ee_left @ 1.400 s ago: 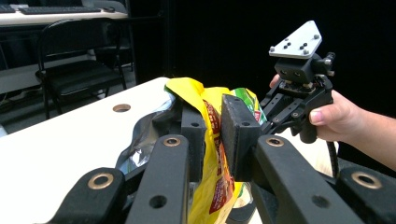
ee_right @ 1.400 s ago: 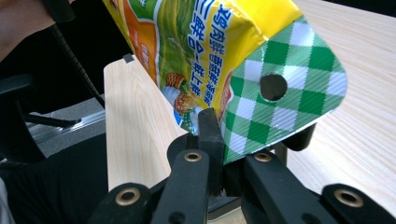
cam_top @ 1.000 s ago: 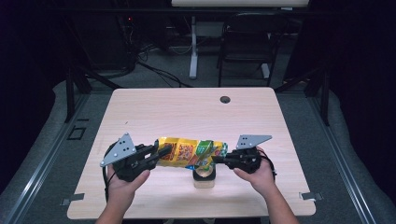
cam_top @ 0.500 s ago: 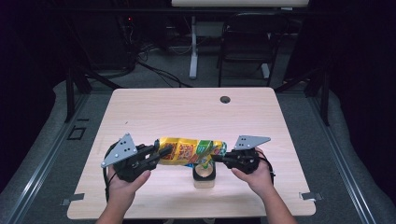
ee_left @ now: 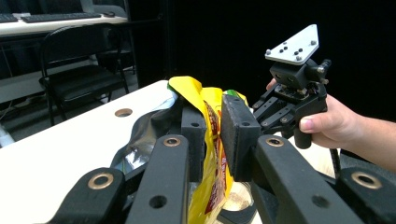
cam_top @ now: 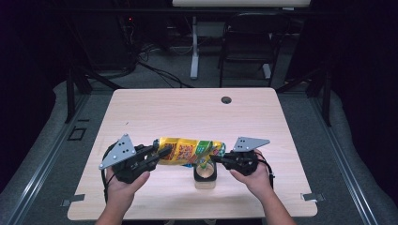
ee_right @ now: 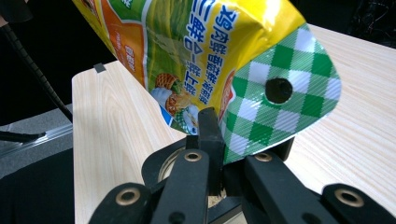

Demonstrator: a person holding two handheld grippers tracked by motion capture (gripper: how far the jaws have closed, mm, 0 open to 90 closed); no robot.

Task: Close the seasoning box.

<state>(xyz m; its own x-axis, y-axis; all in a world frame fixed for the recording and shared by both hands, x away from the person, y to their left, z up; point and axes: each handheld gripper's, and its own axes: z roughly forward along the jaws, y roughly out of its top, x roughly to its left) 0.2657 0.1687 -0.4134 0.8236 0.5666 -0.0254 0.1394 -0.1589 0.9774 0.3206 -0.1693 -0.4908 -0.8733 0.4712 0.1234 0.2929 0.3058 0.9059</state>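
Wooden table [cam_top: 155, 112]: both your grippers (left [cam_top: 157, 157], right [cam_top: 220, 159]) pinch the snack bag [cam_top: 190, 151] above the jar [cam_top: 205, 174]; probably pouring; next, tilt it.

on the light wooden table [cam_top: 187, 112], a yellow and green snack bag [cam_top: 190, 151] hangs level above the surface, stretched between two grippers near the front edge. the left gripper [cam_top: 155, 156] grips the left end of the bag and the right gripper [cam_top: 217, 159] grips the right end, each one in a hand of the person who comes in from the bottom. just under the right end of the bag a small dark container [cam_top: 205, 174] stands on the table, and a round dark hole [cam_top: 226, 100] is near the far edge.
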